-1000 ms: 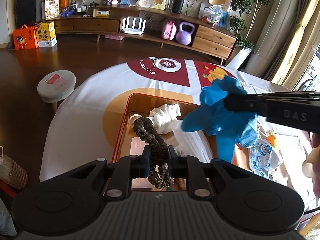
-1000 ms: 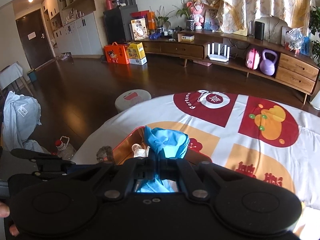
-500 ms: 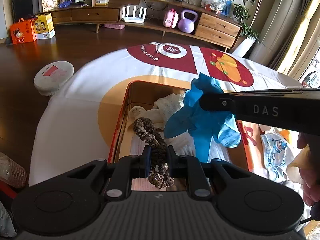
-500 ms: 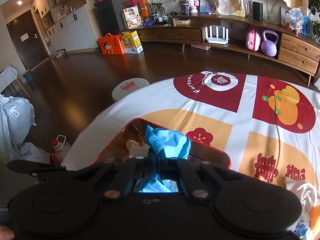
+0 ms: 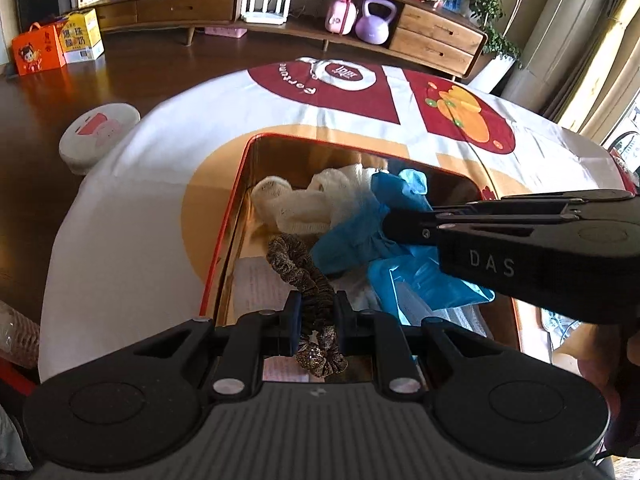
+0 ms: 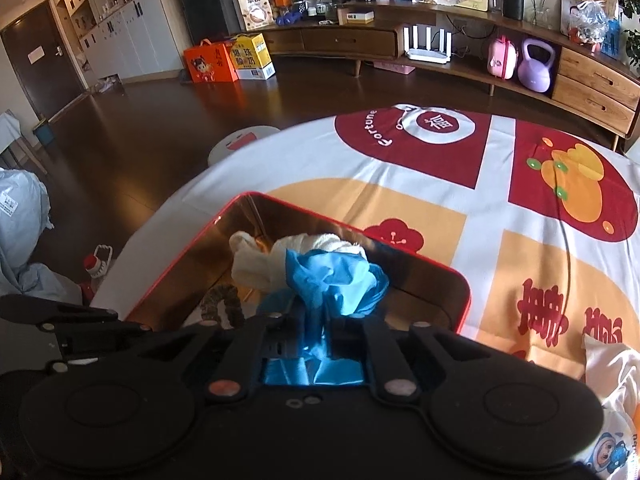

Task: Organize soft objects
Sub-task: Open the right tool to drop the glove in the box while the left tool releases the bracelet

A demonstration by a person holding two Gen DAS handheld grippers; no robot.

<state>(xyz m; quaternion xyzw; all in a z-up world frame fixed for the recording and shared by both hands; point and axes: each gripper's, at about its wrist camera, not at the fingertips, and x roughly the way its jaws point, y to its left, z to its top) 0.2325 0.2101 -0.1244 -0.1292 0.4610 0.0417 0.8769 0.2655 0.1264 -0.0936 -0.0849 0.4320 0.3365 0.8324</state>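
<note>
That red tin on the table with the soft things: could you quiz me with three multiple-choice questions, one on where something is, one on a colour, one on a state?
1. Where does the white cloth lie?
A. In the red tin
B. On the floor
C. On the shelf

2. What colour is the glove at the right gripper?
A. Yellow
B. Blue
C. Black

3. What is the left gripper doing?
A. Standing empty
B. Gripping a bottle
C. Clamped on the scrunchie

Answers: 1 A, the cloth sits inside the tin's walls. 2 B, the crumpled glove is bright blue. 3 C, the brown scrunchie is pinched between its fingers.
</note>
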